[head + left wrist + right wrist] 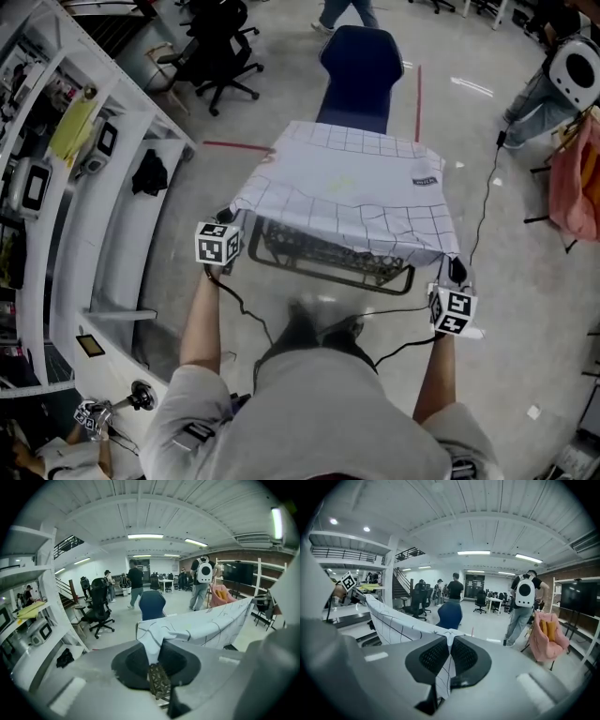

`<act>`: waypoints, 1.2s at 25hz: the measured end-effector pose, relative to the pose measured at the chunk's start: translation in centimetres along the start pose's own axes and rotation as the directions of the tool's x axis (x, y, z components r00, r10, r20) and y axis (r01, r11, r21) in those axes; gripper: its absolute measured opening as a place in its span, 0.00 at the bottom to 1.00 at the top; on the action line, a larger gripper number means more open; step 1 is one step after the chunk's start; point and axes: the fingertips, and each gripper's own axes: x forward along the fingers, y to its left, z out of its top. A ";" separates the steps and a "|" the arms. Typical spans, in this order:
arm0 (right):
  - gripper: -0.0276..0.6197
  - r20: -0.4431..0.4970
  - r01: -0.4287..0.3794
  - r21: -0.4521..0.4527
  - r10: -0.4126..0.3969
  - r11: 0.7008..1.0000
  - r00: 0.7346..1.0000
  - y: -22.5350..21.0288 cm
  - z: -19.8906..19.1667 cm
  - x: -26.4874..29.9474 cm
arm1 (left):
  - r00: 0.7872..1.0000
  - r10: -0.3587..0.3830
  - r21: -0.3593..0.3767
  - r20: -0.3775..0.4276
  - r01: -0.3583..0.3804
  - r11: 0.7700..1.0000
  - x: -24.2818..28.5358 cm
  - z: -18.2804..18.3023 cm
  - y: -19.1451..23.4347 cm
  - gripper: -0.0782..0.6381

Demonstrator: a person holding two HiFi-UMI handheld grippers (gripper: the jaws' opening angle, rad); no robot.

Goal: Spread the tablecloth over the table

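A white tablecloth with a dark grid lies stretched over the small table, whose dark frame shows under the near hem. My left gripper is shut on the cloth's near left corner, which is pinched between the dark pads. At the other near corner, my right gripper is shut on the cloth, with a fold hanging down between its pads. The cloth spans taut between both grippers. Its far edge hangs over the table's far side.
A blue chair stands just beyond the table. White shelving runs along the left, with a black office chair behind it. A pink chair is at the right. People stand farther off.
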 end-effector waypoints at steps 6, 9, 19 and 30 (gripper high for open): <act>0.06 -0.009 0.049 0.002 -0.049 0.999 0.999 1.8 -2.8 -2.0 | 0.999 -0.029 0.035 -0.019 0.030 0.999 -0.8 -4.1 0.0 0.18; 0.06 -0.013 0.076 0.000 -0.076 0.997 0.997 3.0 -2.9 -2.4 | 0.998 -0.055 0.035 -0.017 0.055 0.998 -1.1 -4.9 0.9 0.18; 0.06 0.006 0.140 -0.017 -0.140 0.990 0.990 5.0 -0.3 -2.8 | 0.996 -0.078 0.017 0.046 0.077 0.997 -1.5 -3.5 3.0 0.18; 0.06 0.162 0.201 -0.056 -0.190 0.978 0.968 6.0 13.2 -2.1 | 0.963 -0.226 -0.242 0.145 0.255 0.936 0.3 -2.6 4.7 0.18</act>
